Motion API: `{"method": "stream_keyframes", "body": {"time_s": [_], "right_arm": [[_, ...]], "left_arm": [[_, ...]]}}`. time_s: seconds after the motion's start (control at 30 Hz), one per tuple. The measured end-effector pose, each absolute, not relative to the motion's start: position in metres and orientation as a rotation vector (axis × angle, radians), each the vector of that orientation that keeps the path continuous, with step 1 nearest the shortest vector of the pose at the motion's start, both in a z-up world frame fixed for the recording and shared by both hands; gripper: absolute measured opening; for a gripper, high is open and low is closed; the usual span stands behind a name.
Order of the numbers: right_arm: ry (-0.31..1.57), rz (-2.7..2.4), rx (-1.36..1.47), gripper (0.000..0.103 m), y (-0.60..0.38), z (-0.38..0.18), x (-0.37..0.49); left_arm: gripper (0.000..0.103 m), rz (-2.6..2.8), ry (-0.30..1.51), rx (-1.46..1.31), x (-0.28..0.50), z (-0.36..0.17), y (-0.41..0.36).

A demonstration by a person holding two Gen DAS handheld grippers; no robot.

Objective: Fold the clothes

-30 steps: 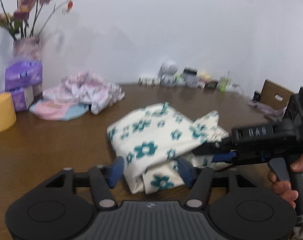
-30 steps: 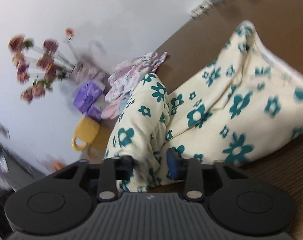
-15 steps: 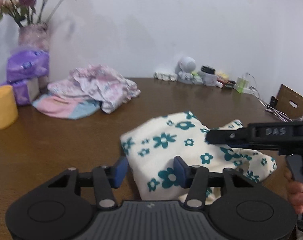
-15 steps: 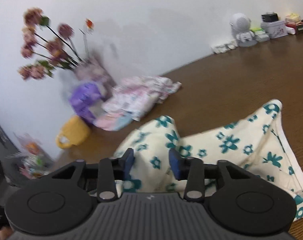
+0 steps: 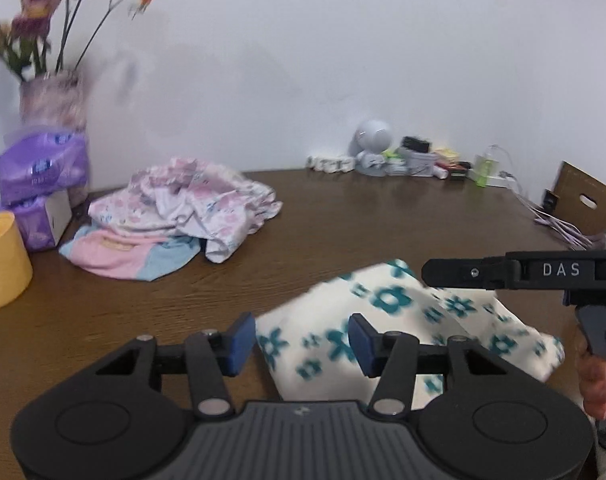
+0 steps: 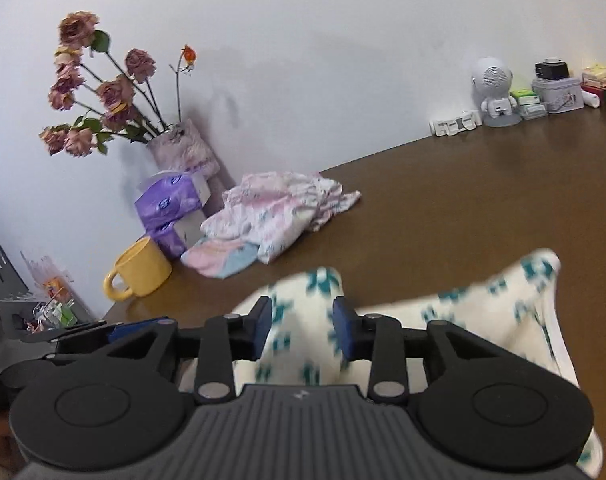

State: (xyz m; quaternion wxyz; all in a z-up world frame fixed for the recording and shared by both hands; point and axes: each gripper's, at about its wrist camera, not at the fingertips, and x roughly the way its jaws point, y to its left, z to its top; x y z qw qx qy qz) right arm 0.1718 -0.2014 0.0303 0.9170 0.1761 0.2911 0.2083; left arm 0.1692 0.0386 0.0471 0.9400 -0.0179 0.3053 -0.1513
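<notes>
A cream garment with teal flowers (image 5: pixel 391 300), folded into a bundle, is held just over the brown table (image 5: pixel 343 220). My left gripper (image 5: pixel 301 340) has the bundle's near left end filling the gap between its blue pads. My right gripper (image 6: pixel 299 326) has a bunched fold of the same garment (image 6: pixel 483 308) between its pads, and its jaws are opening. In the left wrist view the right gripper (image 5: pixel 429 274) reaches in from the right above the cloth, with a hand (image 5: pixel 595 380) on its handle. The cloth is blurred by motion.
A loose pile of pink and pale blue clothes (image 5: pixel 191 200) lies at the back left. Beside it stand a yellow mug (image 5: pixel 1 260), purple tissue packs (image 5: pixel 43 168) and a vase of dried roses (image 6: pixel 183 148). Small items (image 5: pixel 403 160), cables (image 5: pixel 559 228) and a cardboard piece (image 5: pixel 583 200) line the far right.
Both grippers have moved across the table with the floral garment between them. The left jaws narrowed around the cloth. The right wrist rolled from steeply tilted to nearly level.
</notes>
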Motion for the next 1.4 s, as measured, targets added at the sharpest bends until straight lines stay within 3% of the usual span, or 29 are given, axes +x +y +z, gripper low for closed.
{"method": "stream_keyframes", "body": {"time_s": [0.13,0.23,0.33,0.43,0.5,0.67,0.87,1.0,1.23,1.27,1.33,1.37,1.4], "right_arm": [[0.676,0.382,0.411,0.037,-0.201,0.020,0.205],[0.717,0.372,0.460,0.017,-0.206,0.001,0.213],[0.735,0.362,0.480,0.017,-0.210,-0.015,0.212],[0.718,0.382,0.520,0.022,-0.215,-0.015,0.208],[0.677,0.416,0.528,0.023,-0.222,-0.004,0.196],[0.623,0.557,0.352,0.042,-0.232,0.027,0.141],[0.650,0.618,0.113,0.044,-0.214,0.029,0.090],[0.689,0.588,0.138,0.039,-0.201,0.015,0.096],[0.687,0.529,0.267,0.023,-0.204,0.006,0.104],[0.687,0.524,0.289,0.019,-0.205,0.004,0.104],[0.681,0.511,0.335,0.013,-0.208,0.001,0.106],[0.678,0.505,0.359,0.011,-0.210,-0.001,0.106],[0.676,0.501,0.383,0.010,-0.212,-0.003,0.107]], "left_arm": [[0.048,-0.307,0.701,-0.193,0.195,0.030,0.050],[0.046,-0.333,0.731,-0.260,0.202,0.016,0.055],[0.045,-0.338,0.733,-0.267,0.202,0.014,0.055],[0.049,-0.346,0.702,-0.289,0.190,0.022,0.064],[0.061,-0.362,0.651,-0.241,0.172,0.031,0.067],[0.071,-0.424,0.550,0.041,0.103,0.041,0.053],[0.070,-0.458,0.515,0.308,0.048,0.026,0.003],[0.056,-0.487,0.522,0.410,0.036,0.013,-0.025],[0.045,-0.355,0.513,0.589,0.051,-0.011,-0.059],[0.040,-0.331,0.509,0.606,0.053,-0.012,-0.062],[0.019,-0.282,0.504,0.630,0.056,-0.013,-0.065],[0.004,-0.259,0.499,0.634,0.056,-0.014,-0.065],[0.003,-0.235,0.494,0.637,0.056,-0.014,-0.064]]}}
